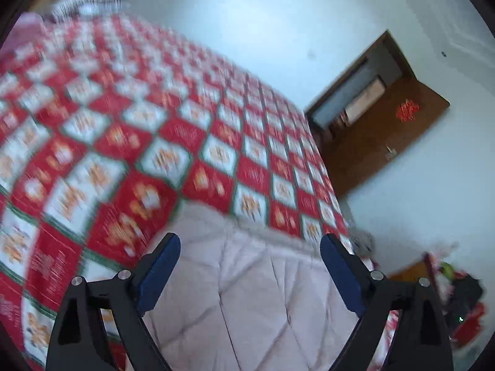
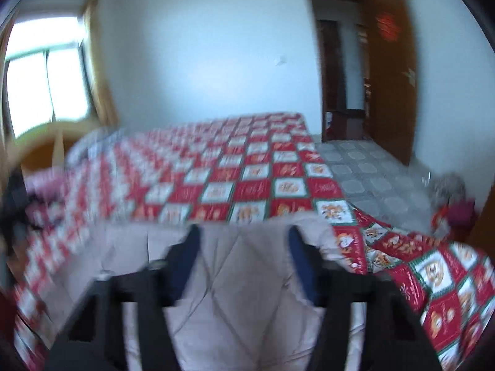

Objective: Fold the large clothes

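From the left wrist, the left hand-held gripper [image 1: 250,244] stands wide open, released, its 2 blue pads [image 1: 161,270] far apart with nothing pressed between them. Below and between them lies a pale quilted garment [image 1: 247,293], spread flat on the bed [image 1: 130,142], whose cover is a red, white and green check. This view alone shows a striped pillow or cloth [image 1: 86,4] at the far end of the bed and a dark pile of things [image 1: 464,303] low on the right near the wall. An open brown door [image 1: 383,136] with a red ornament stands across the room.

From the right wrist, blurred by motion, the right hand-held gripper [image 2: 244,241] is partly open, and I cannot tell whether its pads touch the cloth. The quilted garment [image 2: 229,284] lies under it at the near edge of the bed [image 2: 253,170]. Only this view shows the bright window [image 2: 46,83] with a curtain [image 2: 99,68] on the left, the tiled floor [image 2: 365,176] beside the bed, and the cover hanging off the bed's right side. The door [image 2: 389,71] stands open at upper right.
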{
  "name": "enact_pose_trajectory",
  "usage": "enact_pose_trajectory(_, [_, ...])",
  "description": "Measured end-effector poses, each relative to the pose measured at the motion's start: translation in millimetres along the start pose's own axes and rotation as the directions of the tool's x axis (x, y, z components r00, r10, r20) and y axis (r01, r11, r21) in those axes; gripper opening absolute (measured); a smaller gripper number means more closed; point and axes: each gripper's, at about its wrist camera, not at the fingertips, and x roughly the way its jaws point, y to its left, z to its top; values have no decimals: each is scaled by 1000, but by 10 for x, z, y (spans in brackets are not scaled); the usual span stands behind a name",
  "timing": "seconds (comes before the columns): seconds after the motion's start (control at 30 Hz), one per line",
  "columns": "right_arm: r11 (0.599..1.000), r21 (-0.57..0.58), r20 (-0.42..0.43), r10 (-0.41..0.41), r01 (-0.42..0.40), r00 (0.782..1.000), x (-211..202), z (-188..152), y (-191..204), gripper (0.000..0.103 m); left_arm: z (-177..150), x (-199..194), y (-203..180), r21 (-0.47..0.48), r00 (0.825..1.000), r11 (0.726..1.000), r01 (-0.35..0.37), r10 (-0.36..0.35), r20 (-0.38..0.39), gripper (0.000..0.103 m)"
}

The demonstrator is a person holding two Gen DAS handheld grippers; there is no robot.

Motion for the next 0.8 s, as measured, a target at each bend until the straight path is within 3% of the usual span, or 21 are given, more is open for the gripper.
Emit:
enact_pose_trajectory(0.03, [1000,-12,-2,9,-9,1000,50,-40,32,40,-42,7,-128,56,1000,998,-27,26,16,92])
enact_pose_trajectory(0.1, [999,-14,-26,40,-41,999,331,2,180,40,-181,196,-377,162,997,985,-59,65,-29,92])
enact_pose_trajectory(0.23, [998,27,-113,51,-48,992,895,-82,246,40,-613,743,-687,275,988,954,-121,143,-63,92])
enact_pose_trajectory(0.3, [998,63,-179,13,-2,984,1172,-258,189,40,-799,1030,-744,317,982,935,-156,182,-53,92])
enact_pose_trajectory(0.37, [997,74,-199,0,15,980,1282,-445,127,40,-979,1294,-696,348,969,914,-207,241,-56,92])
enact_pose_trajectory(0.57, [985,168,-151,51,-25,987,1273,-621,-45,40,-1143,1387,-647,367,968,898,-241,250,25,95])
enact_pose_trajectory(0.8, [987,163,-178,36,-7,983,1371,-612,-27,40,-1190,1550,-640,380,957,883,-276,290,22,97])
